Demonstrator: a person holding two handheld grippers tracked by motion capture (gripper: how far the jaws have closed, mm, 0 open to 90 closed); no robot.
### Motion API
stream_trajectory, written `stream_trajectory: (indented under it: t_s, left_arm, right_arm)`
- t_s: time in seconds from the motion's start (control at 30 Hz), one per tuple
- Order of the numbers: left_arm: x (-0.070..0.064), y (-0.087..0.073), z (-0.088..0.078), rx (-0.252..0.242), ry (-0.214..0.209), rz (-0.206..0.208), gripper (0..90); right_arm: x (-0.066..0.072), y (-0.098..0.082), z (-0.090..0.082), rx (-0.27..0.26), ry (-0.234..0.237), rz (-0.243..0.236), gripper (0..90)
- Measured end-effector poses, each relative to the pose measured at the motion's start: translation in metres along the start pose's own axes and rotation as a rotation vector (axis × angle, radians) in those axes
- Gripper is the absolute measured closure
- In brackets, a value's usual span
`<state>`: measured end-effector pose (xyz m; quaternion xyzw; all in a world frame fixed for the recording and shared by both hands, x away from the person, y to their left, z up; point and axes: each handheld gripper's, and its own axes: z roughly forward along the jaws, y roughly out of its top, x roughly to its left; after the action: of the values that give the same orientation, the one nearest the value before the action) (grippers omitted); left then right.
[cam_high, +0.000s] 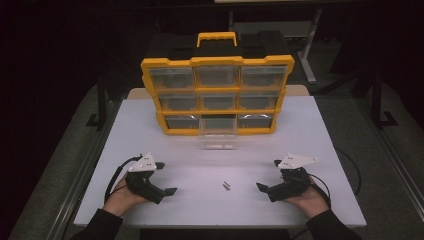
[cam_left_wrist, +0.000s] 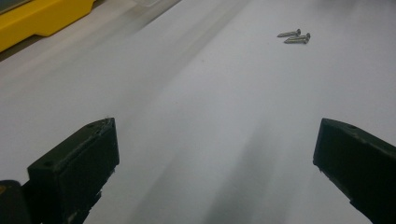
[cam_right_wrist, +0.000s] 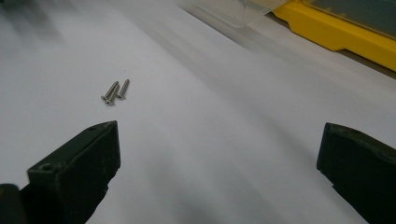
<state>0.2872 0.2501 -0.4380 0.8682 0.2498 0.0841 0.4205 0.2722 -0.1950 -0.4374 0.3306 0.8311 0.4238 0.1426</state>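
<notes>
You are resting both grippers, left gripper (cam_high: 171, 191) and right gripper (cam_high: 260, 188), jaws spread and empty, flanking two screws (cam_high: 226, 186) lying together on the table (cam_high: 300, 125); the high view is revealing the organizer's (cam_high: 216, 95) drawer (cam_high: 217, 134) standing open.

The high view looks down and forward from above the near edge of the table (cam_high: 150, 135). Each gripper view sits low and close over the tabletop, looking between its own jaws toward the middle. All three views share the two screws (cam_high: 226, 186) (cam_left_wrist: 294, 37) (cam_right_wrist: 115, 91) and the yellow organizer (cam_high: 215, 95) (cam_left_wrist: 37, 21) (cam_right_wrist: 341, 35) at the far side.
</notes>
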Motion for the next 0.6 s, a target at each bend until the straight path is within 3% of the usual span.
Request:
stream_trajectory:
  t_s: [0.6]
  left_arm:
    - [0.0027,-0.0028,-0.0025,-0.034,0.011,-0.018,0.0]
  right_arm:
    - [-0.0016,0.0085,0.0058,-0.006,0.019,-0.004,0.0]
